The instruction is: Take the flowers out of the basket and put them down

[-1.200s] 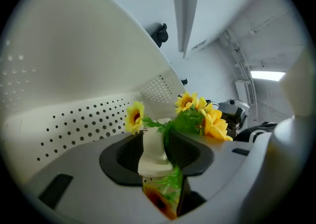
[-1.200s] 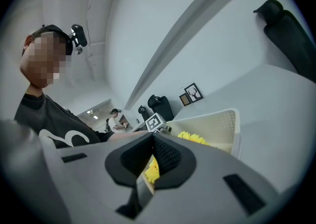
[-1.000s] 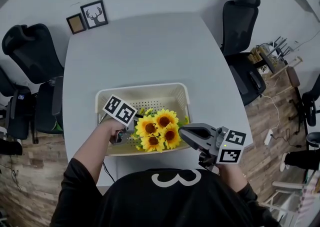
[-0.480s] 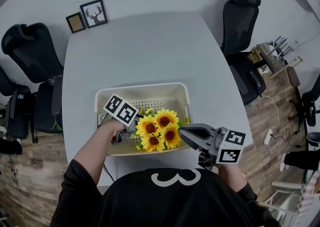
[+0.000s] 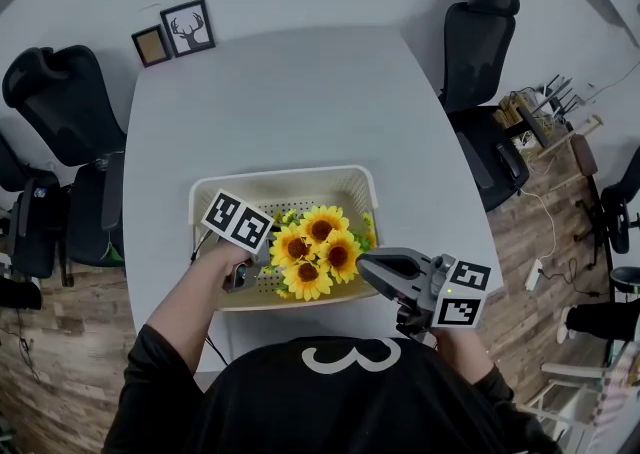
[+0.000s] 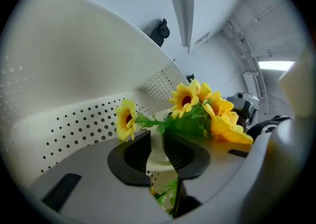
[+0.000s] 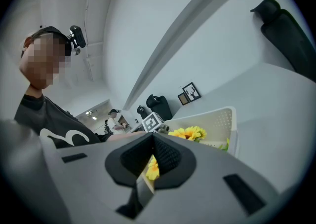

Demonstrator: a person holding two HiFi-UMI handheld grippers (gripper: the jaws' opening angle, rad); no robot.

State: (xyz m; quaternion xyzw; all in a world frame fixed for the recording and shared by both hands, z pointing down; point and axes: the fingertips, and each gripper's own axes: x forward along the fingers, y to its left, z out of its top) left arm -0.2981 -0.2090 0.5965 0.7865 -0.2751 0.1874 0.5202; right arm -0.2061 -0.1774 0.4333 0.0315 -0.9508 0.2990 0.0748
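Observation:
A bunch of yellow sunflowers [image 5: 315,247] lies in the white perforated basket [image 5: 285,178] on the table. My left gripper [image 5: 258,264] reaches into the basket from the left, and its jaws are closing on the bunch's green stems. In the left gripper view the blooms [image 6: 190,100] stand just beyond the gripper [image 6: 158,136], against the basket wall [image 6: 74,94]. My right gripper [image 5: 368,264] hovers at the basket's near right corner, jaws a little apart and holding nothing. Its own view shows the sunflowers [image 7: 187,132] and basket [image 7: 222,119] past the gripper [image 7: 150,141].
The basket stands near the front edge of a pale grey table [image 5: 280,92]. Two small picture frames [image 5: 175,34] sit at its far left corner. Black office chairs stand at the left [image 5: 60,92] and far right [image 5: 480,32]. Cables and clutter lie on the wooden floor [image 5: 560,132].
The left jaws have closed in on the stems. The sunflower bunch has shifted a little up and to the right in the basket. The right gripper has stayed put.

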